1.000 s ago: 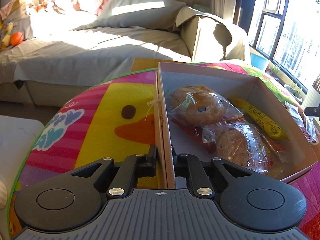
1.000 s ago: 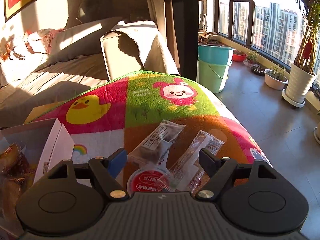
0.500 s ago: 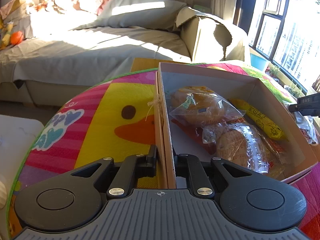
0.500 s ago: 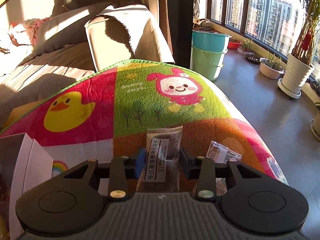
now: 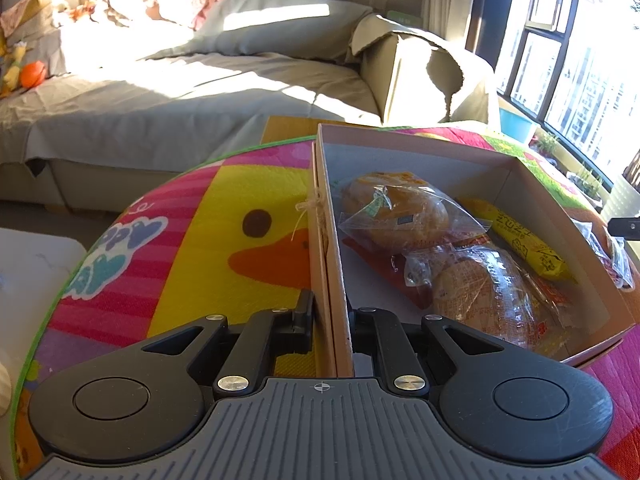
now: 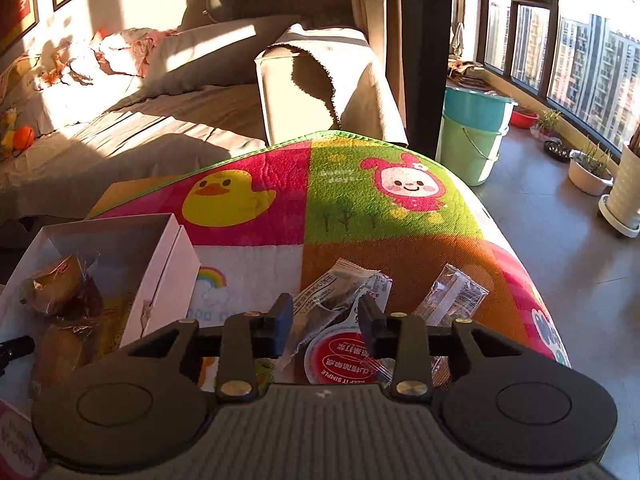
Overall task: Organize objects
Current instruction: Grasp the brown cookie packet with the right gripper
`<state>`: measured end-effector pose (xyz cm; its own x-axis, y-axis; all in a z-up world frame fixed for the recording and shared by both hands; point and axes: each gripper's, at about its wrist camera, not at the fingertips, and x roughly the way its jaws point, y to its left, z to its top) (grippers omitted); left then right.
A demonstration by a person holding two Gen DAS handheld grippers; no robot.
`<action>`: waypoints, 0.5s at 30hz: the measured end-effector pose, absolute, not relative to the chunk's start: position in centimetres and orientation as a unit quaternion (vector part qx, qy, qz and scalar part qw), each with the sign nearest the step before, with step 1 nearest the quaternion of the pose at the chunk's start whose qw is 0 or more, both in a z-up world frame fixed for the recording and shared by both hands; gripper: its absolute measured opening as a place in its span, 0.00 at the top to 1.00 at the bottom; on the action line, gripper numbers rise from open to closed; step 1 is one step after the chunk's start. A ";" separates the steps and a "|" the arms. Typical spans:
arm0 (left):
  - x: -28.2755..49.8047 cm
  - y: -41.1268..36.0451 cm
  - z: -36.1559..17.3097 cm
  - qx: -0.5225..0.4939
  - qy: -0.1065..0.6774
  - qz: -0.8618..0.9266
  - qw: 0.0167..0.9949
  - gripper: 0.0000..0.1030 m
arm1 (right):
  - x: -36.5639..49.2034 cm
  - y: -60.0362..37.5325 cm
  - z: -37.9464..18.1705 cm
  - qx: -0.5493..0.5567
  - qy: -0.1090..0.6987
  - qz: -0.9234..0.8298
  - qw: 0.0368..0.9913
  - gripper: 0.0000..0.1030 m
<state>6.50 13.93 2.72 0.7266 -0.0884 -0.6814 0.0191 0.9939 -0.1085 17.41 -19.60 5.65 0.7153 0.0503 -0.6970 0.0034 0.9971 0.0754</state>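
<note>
Presently, scene: a cardboard box [image 5: 420, 148] is sitting open on a cartoon play mat [image 5: 192, 248], with a sofa [image 5: 180, 80] lying beyond at twelve o'clock.
Left gripper [image 5: 330, 314]: its jaws are pinching almost fully together on the box's near left wall, one finger outside and one inside, steadying it.
Box contents: two wrapped buns [image 5: 394, 212] are lying inside at about one o'clock from the left gripper, with a yellow snack bar [image 5: 528, 246] along the right wall at two o'clock.
Progress: judging by these, the packing is partly done; several snacks are already sitting in the box, while at least three are still lying out on the mat.
Right gripper [image 6: 324, 326]: its jaws are opening, standing roughly a quarter apart; a clear snack packet [image 6: 340, 292] is lying between them, and the pads are not visibly pressing on it.
Packet position: it is stretching from between the fingertips toward twelve o'clock, resting partly over a round red-lidded cup [image 6: 344, 360].
Loose packet [image 6: 456, 294]: a second clear one is lying at two o'clock from the right gripper, just beside its right finger.
Remaining: these three pieces seemingly need moving toward ten o'clock into the box.
</note>
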 end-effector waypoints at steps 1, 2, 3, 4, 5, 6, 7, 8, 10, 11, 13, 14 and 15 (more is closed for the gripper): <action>6.5 13.9 2.7 -0.047 0.369 -0.029 0.928 0.88 | 18.2 -19.9 5.2 0.058 0.387 0.015 0.920 0.60; 6.5 13.9 2.7 -0.046 0.369 -0.028 0.928 0.88 | 18.9 -20.2 4.6 0.082 0.397 0.018 0.914 0.60; 6.5 13.8 2.7 -0.045 0.369 -0.027 0.928 0.88 | 19.5 -20.3 4.1 0.100 0.409 0.019 0.907 0.60; 6.5 13.7 2.7 -0.045 0.369 -0.027 0.928 0.88 | 20.3 -20.2 3.4 0.111 0.421 0.014 0.900 0.60; 6.6 13.7 2.8 -0.044 0.369 -0.027 0.928 0.88 | 20.9 -20.1 2.8 0.116 0.429 0.003 0.896 0.59; 6.6 13.7 2.8 -0.044 0.370 -0.027 0.928 0.88 | 21.2 -19.8 2.5 0.114 0.420 -0.006 0.900 0.58; 6.6 13.7 2.8 -0.043 0.370 -0.027 0.928 0.88 | 21.7 -19.4 2.4 0.105 0.417 -0.009 0.903 0.57; 6.6 13.6 2.8 -0.043 0.370 -0.027 0.928 0.88 | 22.1 -19.1 2.2 0.103 0.418 -0.008 0.902 0.57; 6.6 13.7 2.7 -0.043 0.370 -0.027 0.928 0.88 | 23.1 -18.5 1.4 0.103 0.429 -0.001 0.897 0.56; 6.6 13.7 2.7 -0.043 0.370 -0.027 0.928 0.88 | 23.3 -18.1 1.1 0.090 0.426 -0.005 0.900 0.53; 6.6 13.7 2.8 -0.043 0.370 -0.027 0.928 0.88 | 23.6 -16.9 0.8 0.050 0.418 -0.004 0.907 0.53; 6.7 13.8 2.8 -0.043 0.370 -0.028 0.928 0.88 | 23.7 -16.5 0.8 0.039 0.416 0.000 0.909 0.53; 6.7 13.7 2.7 -0.043 0.370 -0.027 0.928 0.88 | 23.7 -16.2 0.8 0.031 0.413 0.005 0.910 0.53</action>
